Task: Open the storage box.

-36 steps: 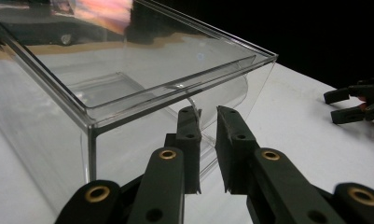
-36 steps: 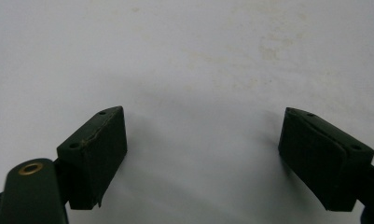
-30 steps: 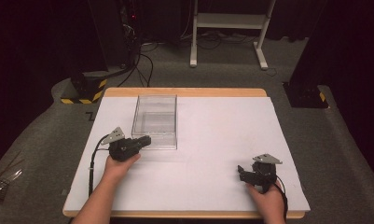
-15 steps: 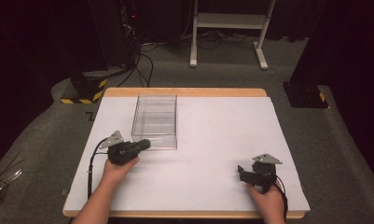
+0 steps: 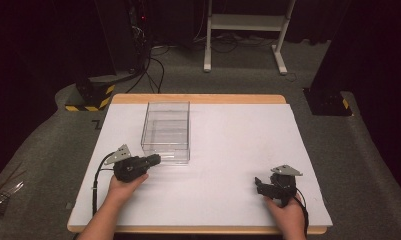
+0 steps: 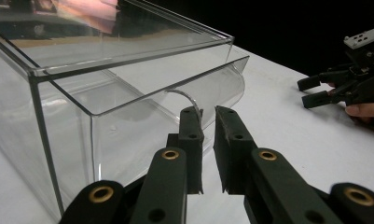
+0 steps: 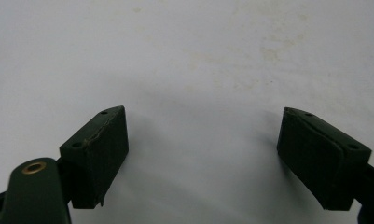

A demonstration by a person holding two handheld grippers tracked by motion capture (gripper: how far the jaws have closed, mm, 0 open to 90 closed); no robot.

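Resting on the white worktop (image 5: 228, 150), a clear plastic box (image 5: 166, 131) sits in the upper left of the white surface in the high view, its long side running away from the person. Just below and left of the box's near end, the left gripper (image 5: 155, 159) lies in the person's left hand (image 5: 124, 184), pointing toward the box's front corner. In the left gripper view its jaws stand nearly together with only a thin slit between them and nothing held, their tips close to the transparent near wall of the box (image 6: 105, 107); whether they touch it cannot be told. At the lower right of the high view, the right gripper (image 5: 258, 185) is held low over bare worktop by the right hand (image 5: 288, 212), well apart from the box. In the right gripper view its jaws are spread wide over plain white surface (image 7: 198, 70), gripping nothing.
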